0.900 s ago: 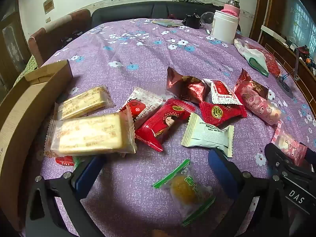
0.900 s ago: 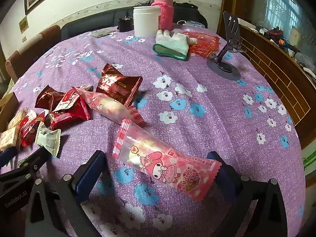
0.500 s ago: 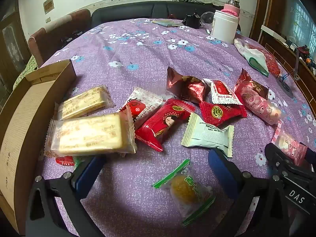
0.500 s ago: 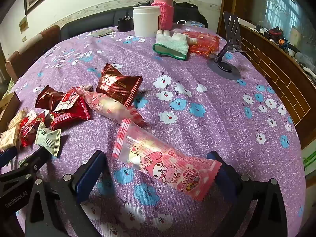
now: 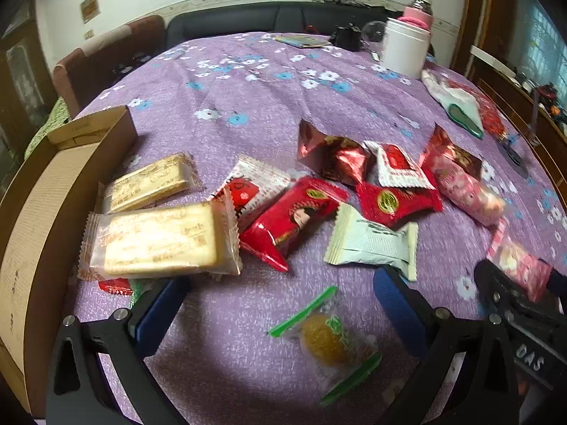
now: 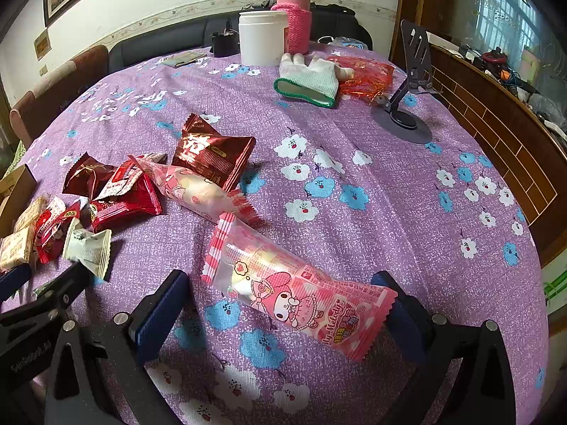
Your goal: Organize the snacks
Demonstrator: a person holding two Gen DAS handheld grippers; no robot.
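Status: opening step of the sort, nothing gripped yet.

- Left gripper (image 5: 280,304): hovering with fingers spread wide and empty, angling down over the purple floral tablecloth (image 5: 248,106). Lying between the fingers, untouched: a clear green-edged pack holding a yellow cake (image 5: 327,341).
- Right gripper (image 6: 280,301): likewise gaping, clamping nothing. Straddling a long pink cartoon-rabbit snack pack (image 6: 294,292), which is lying diagonally on the cloth with its lower corner just beside the right finger; contact there impossible to tell.
- Remaining snacks, resting loose mid-table: two clear-wrapped biscuit packs (image 5: 159,241) nearest the box, a red pack with a cartoon face (image 5: 294,219), a pale green pack (image 5: 372,242), a dark red foil pack (image 5: 333,157), a second pink pack (image 5: 467,194).
- Receptacle: open cardboard box (image 5: 39,212), standing at the table's left edge, interior hidden.
- Bystanders at the far side: white jar (image 6: 262,37), flask in a pink knitted sleeve (image 6: 294,23), glove (image 6: 308,81), phone stand (image 6: 407,106).

Judged next: lowering one gripper until the fingers are flanking its pack, closing gently across the narrow width, then carrying toward the box. Likely calling for a soft squeeze, since slippery film wrappers tend to crumple or slide.
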